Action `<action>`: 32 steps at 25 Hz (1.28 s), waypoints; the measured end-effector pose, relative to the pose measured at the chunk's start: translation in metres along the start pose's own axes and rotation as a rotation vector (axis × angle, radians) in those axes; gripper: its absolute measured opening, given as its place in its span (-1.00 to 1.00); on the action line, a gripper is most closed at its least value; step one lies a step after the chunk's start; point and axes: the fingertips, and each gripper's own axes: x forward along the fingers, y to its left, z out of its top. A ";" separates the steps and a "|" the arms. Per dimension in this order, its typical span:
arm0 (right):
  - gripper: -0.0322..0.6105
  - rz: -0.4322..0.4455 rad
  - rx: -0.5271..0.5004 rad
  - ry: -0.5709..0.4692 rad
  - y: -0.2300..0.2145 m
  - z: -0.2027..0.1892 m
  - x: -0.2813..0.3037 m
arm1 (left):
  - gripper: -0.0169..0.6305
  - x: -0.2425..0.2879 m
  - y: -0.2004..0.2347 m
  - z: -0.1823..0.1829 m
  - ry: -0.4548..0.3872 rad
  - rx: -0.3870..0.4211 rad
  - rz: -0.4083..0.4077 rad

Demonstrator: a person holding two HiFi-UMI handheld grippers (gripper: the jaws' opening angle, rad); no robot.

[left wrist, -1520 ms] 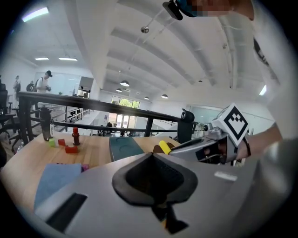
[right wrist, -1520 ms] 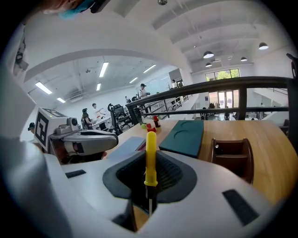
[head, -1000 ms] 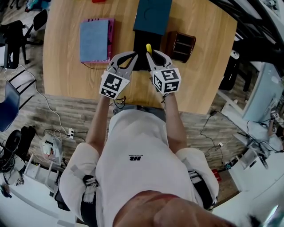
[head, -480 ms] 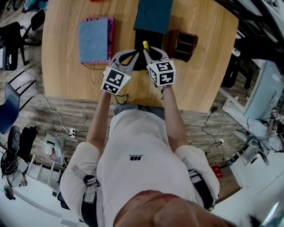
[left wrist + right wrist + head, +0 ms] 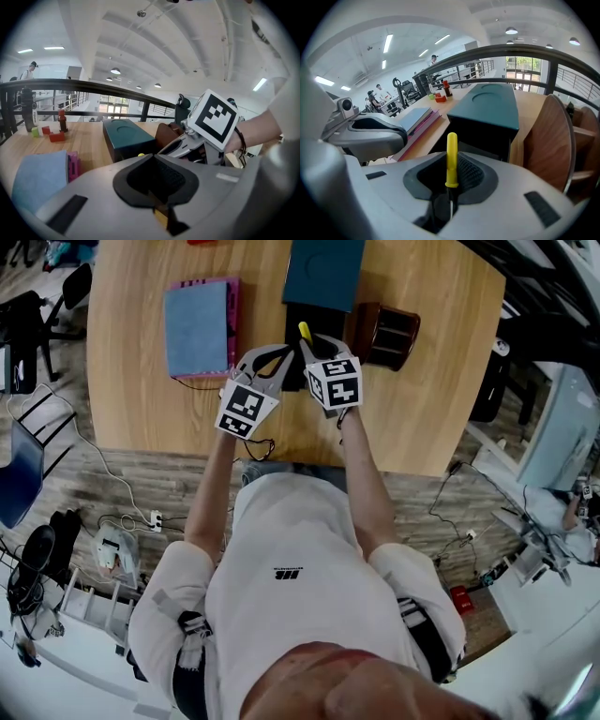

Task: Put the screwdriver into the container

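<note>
One light, stiff screwdriver (image 5: 451, 154), handle toward twelve o'clock, is clamped at its handle base by the right gripper (image 5: 451, 176); pivoting is judged possible.

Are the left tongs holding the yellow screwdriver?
No. The yellow screwdriver stands pinched in the right tongs, while the left tongs are shut with nothing in them.
</note>
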 end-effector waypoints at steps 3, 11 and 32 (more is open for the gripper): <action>-0.71 -0.017 -0.017 0.028 -0.004 0.001 0.005 | -0.92 0.002 0.002 -0.002 0.004 -0.004 0.004; -0.70 -0.055 -0.076 0.099 -0.006 -0.003 0.015 | -0.92 0.001 0.005 -0.006 0.006 -0.012 0.010; -0.70 -0.057 -0.044 0.156 0.000 -0.010 0.043 | -0.92 -0.006 0.012 -0.014 0.014 -0.025 0.028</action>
